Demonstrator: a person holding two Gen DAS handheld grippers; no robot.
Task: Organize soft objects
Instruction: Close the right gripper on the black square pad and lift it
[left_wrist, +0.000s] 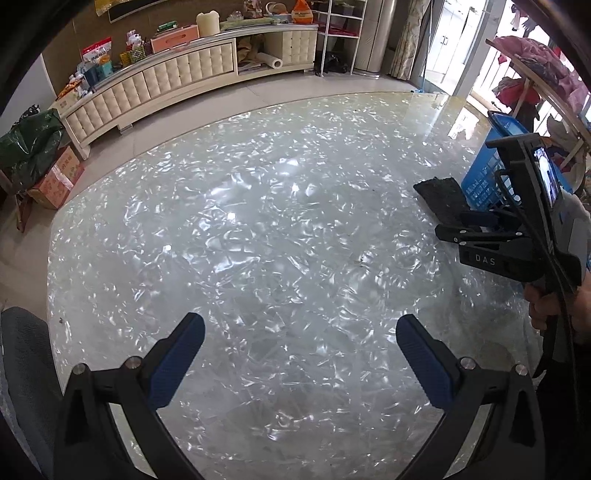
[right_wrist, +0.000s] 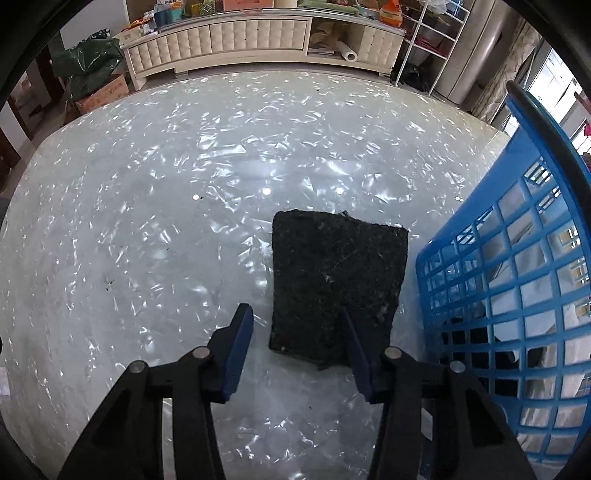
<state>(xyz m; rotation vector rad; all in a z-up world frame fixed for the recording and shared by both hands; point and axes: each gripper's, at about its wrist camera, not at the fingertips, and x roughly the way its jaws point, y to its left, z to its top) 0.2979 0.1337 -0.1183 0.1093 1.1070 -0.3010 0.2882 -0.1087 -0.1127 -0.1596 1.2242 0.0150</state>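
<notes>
A black scouring pad (right_wrist: 332, 280) lies flat on the glossy marbled table (right_wrist: 147, 221), right beside a blue lattice basket (right_wrist: 517, 236). My right gripper (right_wrist: 295, 312) points down over the pad's near end. Its jaws stand partly apart: the right finger is over the pad's near right part, and the left finger sits off its left edge with a gap. In the left wrist view the pad (left_wrist: 441, 195), basket (left_wrist: 480, 181) and right gripper (left_wrist: 452, 225) are at the right. My left gripper (left_wrist: 299, 323) hangs wide open over bare table, holding nothing.
White and dark soft items show through the basket's lattice (right_wrist: 554, 350). A padded cream cabinet (left_wrist: 166, 77) with clutter on top lines the far wall. A green bag on a cardboard box (left_wrist: 33, 147) stands at the left. A hand (left_wrist: 554, 306) holds the right gripper.
</notes>
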